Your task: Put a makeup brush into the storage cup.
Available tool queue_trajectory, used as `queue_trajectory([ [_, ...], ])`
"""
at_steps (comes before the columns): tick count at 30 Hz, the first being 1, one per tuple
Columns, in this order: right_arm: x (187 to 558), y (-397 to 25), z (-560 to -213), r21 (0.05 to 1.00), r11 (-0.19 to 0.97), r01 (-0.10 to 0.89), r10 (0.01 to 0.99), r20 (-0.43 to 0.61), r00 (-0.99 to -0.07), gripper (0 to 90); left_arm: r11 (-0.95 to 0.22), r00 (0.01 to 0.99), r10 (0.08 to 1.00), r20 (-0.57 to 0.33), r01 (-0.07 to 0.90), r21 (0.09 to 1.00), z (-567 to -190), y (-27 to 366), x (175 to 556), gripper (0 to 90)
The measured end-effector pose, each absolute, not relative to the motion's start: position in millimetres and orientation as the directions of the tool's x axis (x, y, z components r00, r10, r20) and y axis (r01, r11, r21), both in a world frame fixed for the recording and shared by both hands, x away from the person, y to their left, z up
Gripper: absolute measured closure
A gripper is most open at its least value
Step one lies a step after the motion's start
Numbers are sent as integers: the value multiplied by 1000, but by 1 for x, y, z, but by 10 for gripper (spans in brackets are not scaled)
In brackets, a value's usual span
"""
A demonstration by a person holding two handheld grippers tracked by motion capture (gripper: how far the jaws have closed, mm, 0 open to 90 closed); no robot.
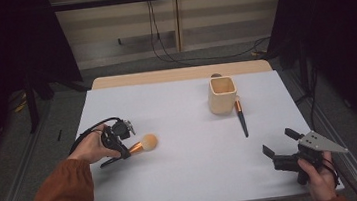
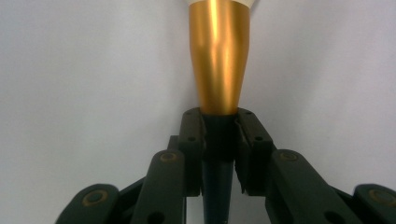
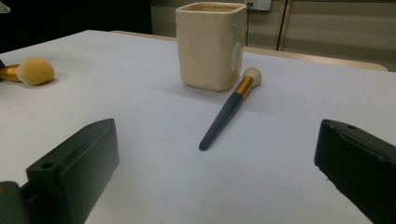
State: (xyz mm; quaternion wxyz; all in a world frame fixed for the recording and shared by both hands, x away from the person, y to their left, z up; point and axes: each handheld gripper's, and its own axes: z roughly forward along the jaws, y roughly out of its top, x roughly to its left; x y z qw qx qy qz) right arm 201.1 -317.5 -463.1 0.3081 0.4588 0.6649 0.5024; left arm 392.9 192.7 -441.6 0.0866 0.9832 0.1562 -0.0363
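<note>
Your left tongs (image 1: 122, 147), at the lower left of the high view, are clamped on the dark handle of the big powder brush (image 1: 143, 145), just below its gold ferrule; the left gripper view shows both jaws pressed against the handle. The brush's fluffy orange head points toward the middle of the worktop (image 1: 189, 170), and whether it rests on the surface or is lifted a little you cannot tell. Your right tongs (image 1: 277, 143), at the lower right of the high view, stand wide apart and hold nothing, aimed at the slim brush (image 3: 229, 108) that lies flat in the centre of the right gripper view. That slim brush has its pale tip touching or just beside the base of the cream cup (image 3: 211, 45), its handle running toward you. Judging from this, the work looks barely begun: one brush is gripped, none stands in the cup as far as the rim shows, and both probably need placing. Count: two brushes, one cup, two tongs.
</note>
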Motion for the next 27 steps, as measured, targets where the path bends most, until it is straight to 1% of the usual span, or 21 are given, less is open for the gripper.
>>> queue_trajectory([
  [2,201,-317,-463,950,76,302,920,50,-389,0,-933,946,308,-98,320,164,-441,194,392,746],
  [4,201,-317,-463,950,76,303,919,50,-390,0,-919,935,335,-114,351,181,-441,197,392,746],
  [9,201,-318,-463,950,75,303,920,51,-389,0,-906,930,347,-120,365,212,-439,201,392,746],
  [11,201,-318,-463,949,80,305,919,48,-391,0,-888,922,364,-134,387,249,-434,204,392,746],
  [13,201,-318,-463,949,80,305,919,48,-391,0,-879,917,369,-149,397,264,-432,205,393,746],
  [15,201,-318,-463,949,83,303,918,45,-393,0,-855,910,381,-165,415,312,-427,205,392,746],
  [17,201,-318,-463,949,83,303,918,45,-393,0,-848,908,384,-168,419,326,-425,206,393,746],
  [19,201,-318,-463,950,83,302,918,45,-393,0,-811,891,418,-179,454,369,-421,207,394,746],
  [22,201,-318,-463,950,83,302,918,45,-394,0,-796,885,425,-190,465,388,-419,210,395,745],
  [24,201,-318,-463,950,83,302,918,45,-394,0,-744,859,469,-204,509,432,-417,212,395,746],
  [25,201,-318,-463,950,83,302,918,45,-394,0,-744,859,469,-204,509,432,-417,212,395,746],
  [26,201,-318,-463,950,83,302,918,45,-394,0,-702,840,496,-221,537,467,-417,218,398,746],
  [27,201,-318,-463,950,83,302,918,45,-394,0,-702,840,496,-221,537,467,-417,218,398,746],
])
